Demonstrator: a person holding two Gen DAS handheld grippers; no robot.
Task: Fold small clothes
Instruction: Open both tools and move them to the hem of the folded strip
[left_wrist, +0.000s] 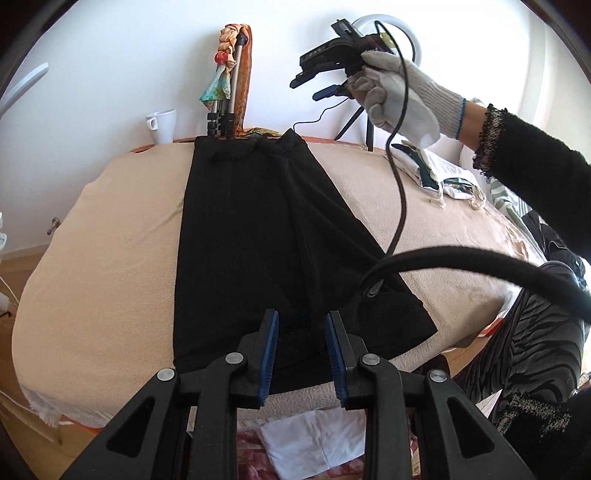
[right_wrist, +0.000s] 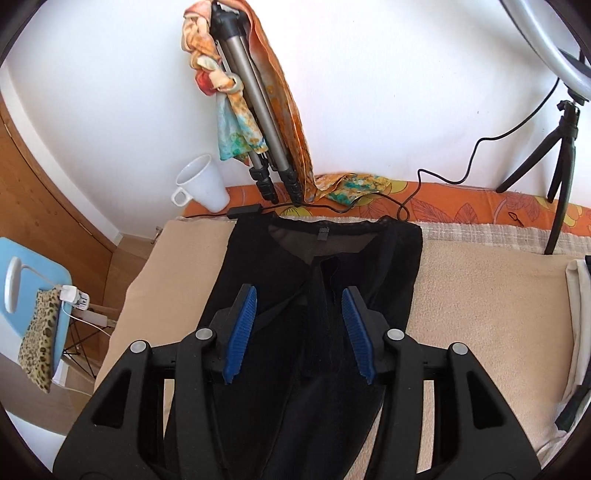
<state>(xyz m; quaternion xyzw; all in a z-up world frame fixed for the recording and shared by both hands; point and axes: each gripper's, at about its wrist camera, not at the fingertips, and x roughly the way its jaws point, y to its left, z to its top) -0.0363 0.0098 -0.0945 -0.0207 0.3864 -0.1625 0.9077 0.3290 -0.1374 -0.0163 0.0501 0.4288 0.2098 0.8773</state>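
Observation:
A black garment (left_wrist: 266, 236) lies flat and lengthwise on the beige blanket (left_wrist: 103, 243), its waistband at the far end. My left gripper (left_wrist: 302, 325) is open and empty, just above the garment's near hem. My right gripper (left_wrist: 314, 86) is held high in a white-gloved hand above the far end of the table, open and empty. In the right wrist view the right gripper (right_wrist: 299, 297) hovers open over the garment (right_wrist: 332, 266) below the waistband.
A white mug (right_wrist: 205, 184), a folded tripod with a colourful scarf (right_wrist: 243, 92) and a ring-light stand (right_wrist: 561, 147) stand at the far edge by the wall. Folded light clothes (left_wrist: 439, 173) lie at the right. A black cable (left_wrist: 400, 184) hangs across. A blue chair (right_wrist: 33, 295) stands left.

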